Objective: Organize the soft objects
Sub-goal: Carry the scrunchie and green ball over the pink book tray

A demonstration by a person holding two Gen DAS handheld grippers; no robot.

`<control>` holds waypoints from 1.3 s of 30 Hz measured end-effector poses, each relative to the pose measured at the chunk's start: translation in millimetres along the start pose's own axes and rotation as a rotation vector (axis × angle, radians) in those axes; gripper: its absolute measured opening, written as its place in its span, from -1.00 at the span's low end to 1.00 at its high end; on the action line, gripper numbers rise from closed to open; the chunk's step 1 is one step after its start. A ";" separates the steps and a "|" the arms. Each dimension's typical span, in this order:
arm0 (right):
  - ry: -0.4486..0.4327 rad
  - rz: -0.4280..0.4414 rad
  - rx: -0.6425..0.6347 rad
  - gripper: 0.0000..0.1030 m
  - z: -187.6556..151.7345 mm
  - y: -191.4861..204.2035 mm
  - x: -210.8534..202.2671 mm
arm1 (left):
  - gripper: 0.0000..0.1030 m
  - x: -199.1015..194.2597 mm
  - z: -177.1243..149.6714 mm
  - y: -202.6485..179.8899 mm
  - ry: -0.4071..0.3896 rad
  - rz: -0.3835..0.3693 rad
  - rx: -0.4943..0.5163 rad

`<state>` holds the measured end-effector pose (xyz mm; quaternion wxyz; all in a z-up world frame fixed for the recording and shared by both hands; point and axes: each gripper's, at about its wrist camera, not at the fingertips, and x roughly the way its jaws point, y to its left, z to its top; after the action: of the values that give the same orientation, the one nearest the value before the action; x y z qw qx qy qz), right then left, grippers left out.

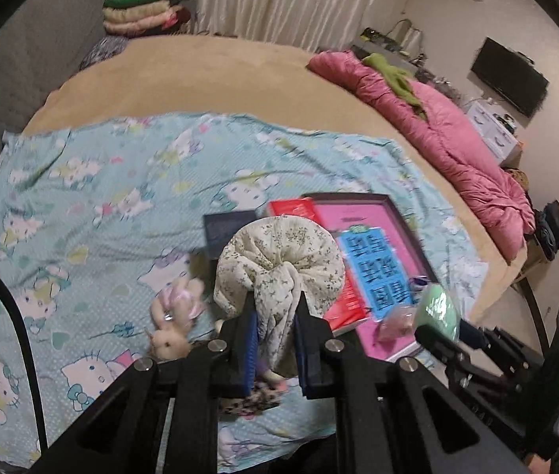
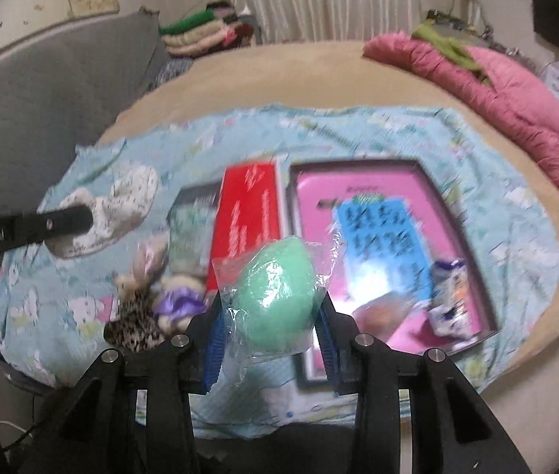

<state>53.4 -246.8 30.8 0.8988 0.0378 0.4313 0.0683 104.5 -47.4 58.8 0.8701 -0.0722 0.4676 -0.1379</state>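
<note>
My left gripper [image 1: 275, 316] is shut on a floral cream cloth cap [image 1: 279, 260], held above the blue cartoon sheet [image 1: 81, 181]; the cap also shows in the right wrist view [image 2: 121, 201]. My right gripper [image 2: 271, 312] is shut on a green egg-shaped sponge in clear wrap [image 2: 275, 292], also seen in the left wrist view [image 1: 437, 308]. Small plush toys [image 1: 176, 316] lie on the sheet below my left gripper; in the right wrist view they lie left of the sponge [image 2: 160, 288]. A pink tray [image 2: 390, 252] lies on the sheet.
A red box [image 2: 247, 213] and a dark box [image 1: 224, 229] lie beside the tray. A small carton [image 2: 449, 296] stands in the tray. A pink quilt [image 1: 457, 130] lies along the bed's right side. Folded blankets [image 1: 145, 12] are stacked at the far end.
</note>
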 end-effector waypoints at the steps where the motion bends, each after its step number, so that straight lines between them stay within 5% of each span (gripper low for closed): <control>1: -0.015 -0.008 0.004 -0.19 3.6 -4.0 -5.1 | -0.69 -1.7 1.0 -4.7 -0.003 -0.002 0.007; 15: -0.141 -0.091 0.076 -0.19 21.9 -74.6 -65.1 | -0.69 2.4 5.5 -95.8 -0.007 -0.036 0.144; 39: -0.012 -0.094 0.205 -0.19 -11.7 -139.0 -7.9 | -0.69 99.1 -7.3 -149.1 0.148 -0.005 0.255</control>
<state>52.0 -385.2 11.9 0.8950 0.1097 0.4320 -0.0188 124.7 -219.6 14.1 0.8350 0.0482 0.5090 -0.2033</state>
